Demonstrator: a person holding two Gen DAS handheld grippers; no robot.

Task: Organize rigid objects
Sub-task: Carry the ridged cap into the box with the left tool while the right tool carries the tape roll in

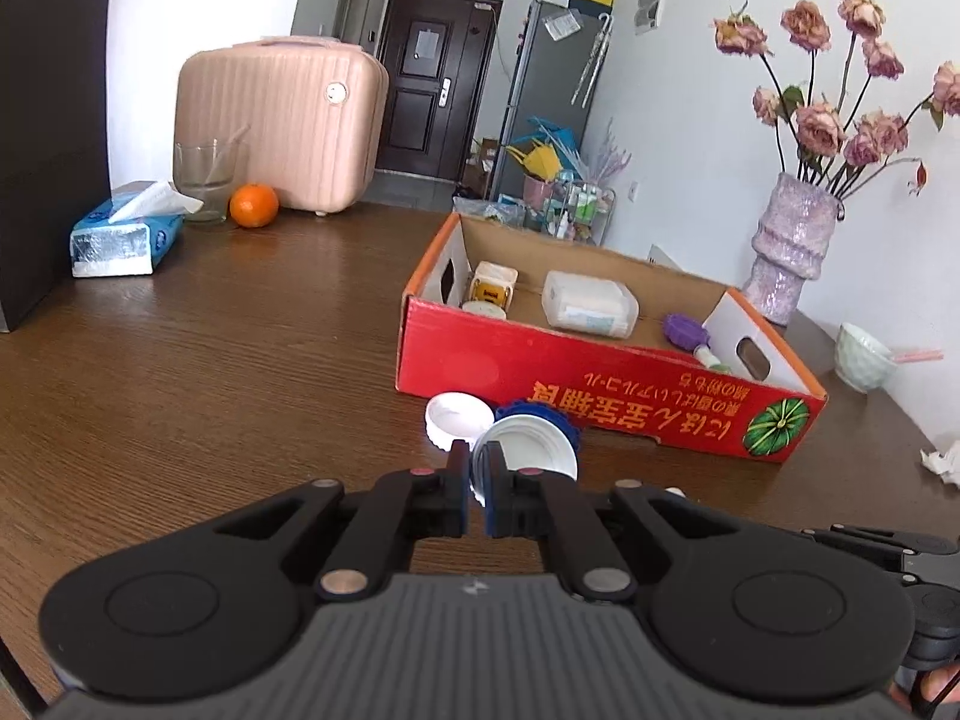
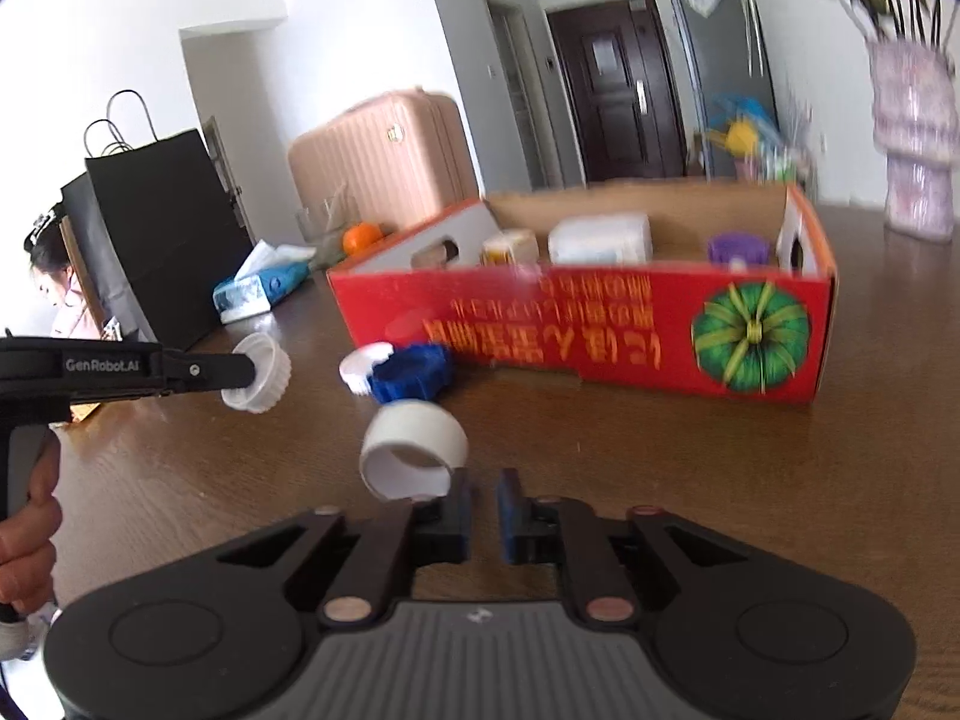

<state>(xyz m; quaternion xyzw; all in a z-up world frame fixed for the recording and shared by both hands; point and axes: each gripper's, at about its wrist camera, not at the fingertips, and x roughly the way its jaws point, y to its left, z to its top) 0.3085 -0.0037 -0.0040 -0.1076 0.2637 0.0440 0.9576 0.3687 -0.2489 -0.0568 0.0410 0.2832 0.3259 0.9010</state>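
Note:
A red cardboard box (image 1: 558,381) (image 2: 600,324) lies on the brown table and holds several small containers. My left gripper (image 1: 477,468) is shut on the rim of a white ribbed lid (image 1: 528,447), seen lifted above the table in the right wrist view (image 2: 258,372). A blue cap (image 1: 546,414) (image 2: 411,372) and a white cap (image 1: 459,420) (image 2: 366,363) lie in front of the box. My right gripper (image 2: 480,495) has a narrow gap between its jaws with nothing in it; a white ring-shaped lid (image 2: 414,450) lies just ahead and left of its fingers.
A pink suitcase (image 1: 282,120), a glass (image 1: 204,180), an orange (image 1: 254,206), a tissue pack (image 1: 126,234) and a black paper bag (image 1: 48,144) stand at the far left. A purple vase of flowers (image 1: 789,246) and a white bowl (image 1: 861,357) stand right of the box.

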